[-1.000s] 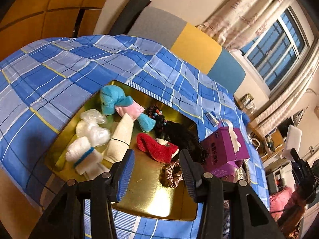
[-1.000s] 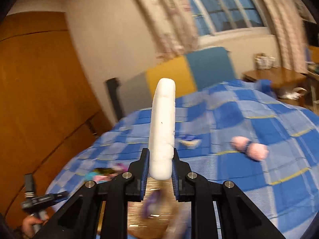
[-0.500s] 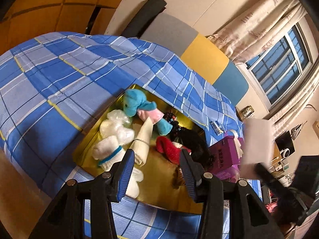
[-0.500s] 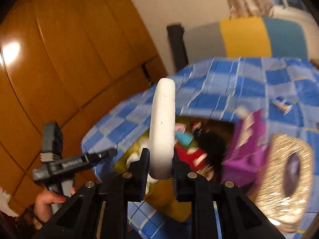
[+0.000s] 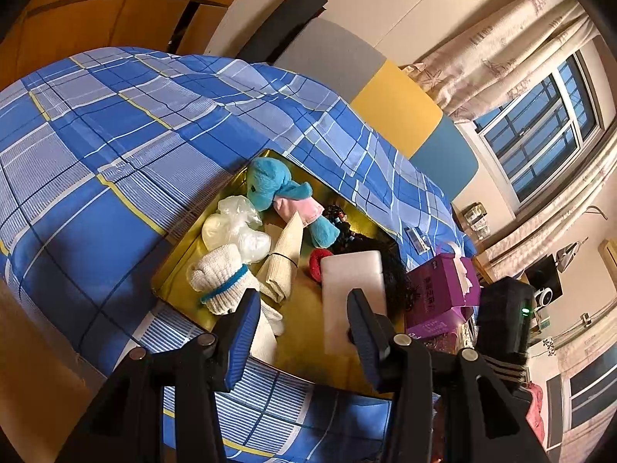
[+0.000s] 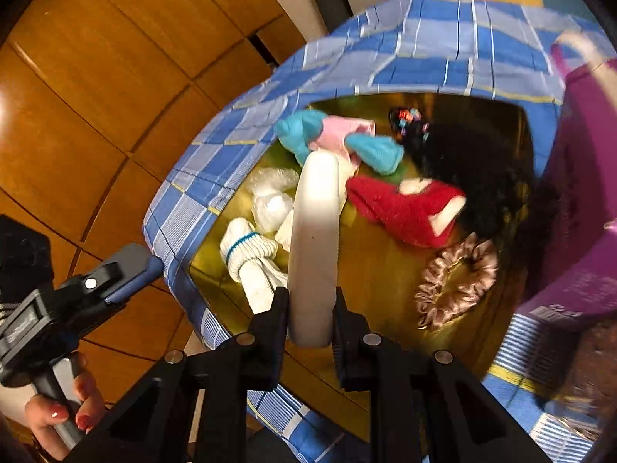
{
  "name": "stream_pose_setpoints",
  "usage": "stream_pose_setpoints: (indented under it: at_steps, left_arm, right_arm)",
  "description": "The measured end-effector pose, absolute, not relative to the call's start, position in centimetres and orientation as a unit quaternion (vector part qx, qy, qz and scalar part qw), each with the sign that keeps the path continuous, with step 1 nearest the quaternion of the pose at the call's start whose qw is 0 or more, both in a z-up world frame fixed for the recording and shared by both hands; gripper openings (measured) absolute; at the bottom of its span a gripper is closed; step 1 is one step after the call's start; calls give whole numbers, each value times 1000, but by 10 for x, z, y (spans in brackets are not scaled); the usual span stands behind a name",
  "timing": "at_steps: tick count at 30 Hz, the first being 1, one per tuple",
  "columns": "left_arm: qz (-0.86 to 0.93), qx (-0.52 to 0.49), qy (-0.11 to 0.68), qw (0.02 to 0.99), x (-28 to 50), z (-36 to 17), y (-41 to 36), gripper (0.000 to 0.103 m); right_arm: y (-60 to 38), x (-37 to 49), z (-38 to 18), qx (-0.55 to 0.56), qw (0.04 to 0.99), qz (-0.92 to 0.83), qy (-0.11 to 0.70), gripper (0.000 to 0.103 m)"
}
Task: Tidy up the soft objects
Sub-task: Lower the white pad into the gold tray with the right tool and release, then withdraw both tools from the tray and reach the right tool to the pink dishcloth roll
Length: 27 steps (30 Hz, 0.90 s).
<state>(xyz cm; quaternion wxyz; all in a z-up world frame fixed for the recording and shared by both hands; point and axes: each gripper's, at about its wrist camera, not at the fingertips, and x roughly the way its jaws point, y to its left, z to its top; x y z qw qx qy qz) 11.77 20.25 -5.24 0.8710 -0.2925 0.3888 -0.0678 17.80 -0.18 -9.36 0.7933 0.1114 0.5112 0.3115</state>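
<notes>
My right gripper (image 6: 308,320) is shut on a white sponge pad (image 6: 314,247) and holds it above the gold tray (image 6: 381,281); the pad also shows in the left wrist view (image 5: 353,289). The tray (image 5: 181,270) holds a teal plush toy (image 5: 270,185), white socks (image 5: 219,274), a plastic-wrapped white item (image 5: 235,227), a beige cloth (image 5: 283,258), a red sock (image 6: 405,208), black hair (image 6: 474,166) and a pink scrunchie (image 6: 455,285). My left gripper (image 5: 304,332) is open and empty at the tray's near edge.
A purple tissue box (image 5: 443,293) stands right of the tray on the blue checked cloth (image 5: 115,154). A multicoloured chair back (image 5: 385,104) is behind the table. Wooden panelling (image 6: 96,96) lies to the left.
My right gripper swung with the white pad from over the far table to above the tray. The left gripper pulled back slightly, and the pad now enters its view.
</notes>
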Motion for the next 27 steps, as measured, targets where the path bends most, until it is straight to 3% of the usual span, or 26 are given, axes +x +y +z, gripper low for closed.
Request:
stream_pose_setpoints:
  at_steps: [6,7,9,12,27]
  left_arm:
    - [-69,-296,394,868,117,-55,201,47]
    - [-71,-296,394,867,117,-56,200,47]
    - [-71,-294,398,866,117,-57,198,47]
    - [-73,-293,398,866,117,-57,197,47]
    - [-82,-286,416,859,119,-64,180,47]
  right_arm:
    - [5,187,-117,115,776,292,547,25]
    - [5,188,-120,111,776,288,550,28]
    - [5,188,-122,107,780,279,549,46]
    - [-1,181,-110,104,794,278,531,57]
    - [-15,146,-59,72,841,284,455,60]
